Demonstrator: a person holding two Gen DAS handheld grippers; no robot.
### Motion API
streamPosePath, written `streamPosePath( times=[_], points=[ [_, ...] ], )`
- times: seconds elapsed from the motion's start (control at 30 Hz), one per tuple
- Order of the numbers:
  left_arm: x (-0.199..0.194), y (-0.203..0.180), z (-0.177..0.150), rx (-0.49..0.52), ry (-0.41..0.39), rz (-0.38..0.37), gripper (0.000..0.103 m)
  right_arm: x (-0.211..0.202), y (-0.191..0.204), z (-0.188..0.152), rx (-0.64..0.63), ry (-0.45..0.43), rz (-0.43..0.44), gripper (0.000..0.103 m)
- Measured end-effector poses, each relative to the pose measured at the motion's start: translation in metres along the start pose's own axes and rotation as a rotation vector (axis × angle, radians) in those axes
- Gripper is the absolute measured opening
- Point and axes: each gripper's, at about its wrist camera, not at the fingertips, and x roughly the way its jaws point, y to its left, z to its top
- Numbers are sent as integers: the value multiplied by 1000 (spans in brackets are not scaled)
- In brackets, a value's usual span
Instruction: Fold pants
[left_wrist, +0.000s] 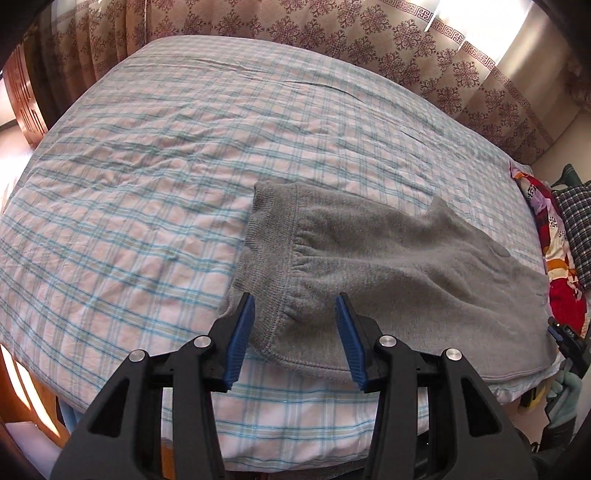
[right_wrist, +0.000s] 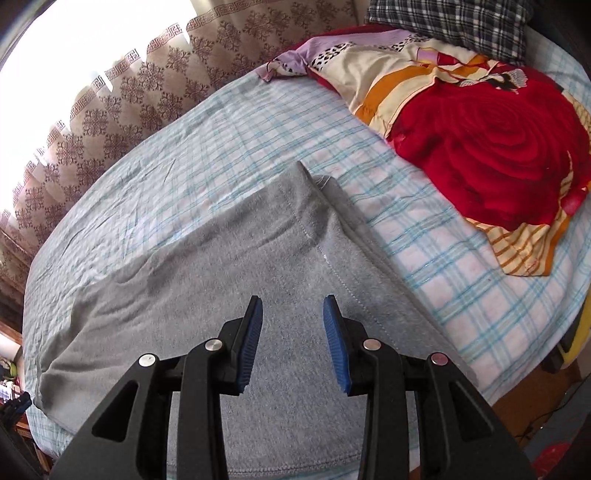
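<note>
Hovering with both pairs of fingers apart, we see the pants (left_wrist: 388, 266) running lengthwise along the bed's (left_wrist: 147, 166) near edge, waistband under our left gripper (left_wrist: 295, 317), legs under our right gripper (right_wrist: 293, 317).

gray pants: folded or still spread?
Folded lengthwise, it seems: gray pants lie flat on the bed, one leg's width visible, waistband doubled. Not folded crosswise.

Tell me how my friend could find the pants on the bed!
Look at the big bed with the blue-checked sheet. Near its front edge lie the grey pants, flat and soft. They are plain grey with a stretchy waistband, unlike the red flowery blanket beside them.
</note>
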Motion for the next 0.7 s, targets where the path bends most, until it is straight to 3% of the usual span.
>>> streamPosePath(
  times=[0.07,0.13,0.27,0.4,0.6,0.63,0.67,0.7],
  points=[
    [9,-11,4,25,1,-14,47,16,-4,-2,-14,31,-55,34],
    [27,-19,8,50,16,-14,47,22,-9,-5,-14,27,-46,32],
    [69,-11,9,42,98,44,47,21,-11,-5,-12,35,-65,29],
    [72,-9,8,62,90,38,47,17,16,-3,-90,17,-130,32],
    [69,-12,10,55,82,23,54,24,106,12,-235,2,63,33],
    [68,-14,10,62,80,24,55,24,106,12,-235,2,63,33],
    [68,-15,10,70,78,25,57,29,127,14,-274,11,109,35],
    [67,-17,10,75,77,21,59,39,174,15,-353,30,195,39]
  ],
)
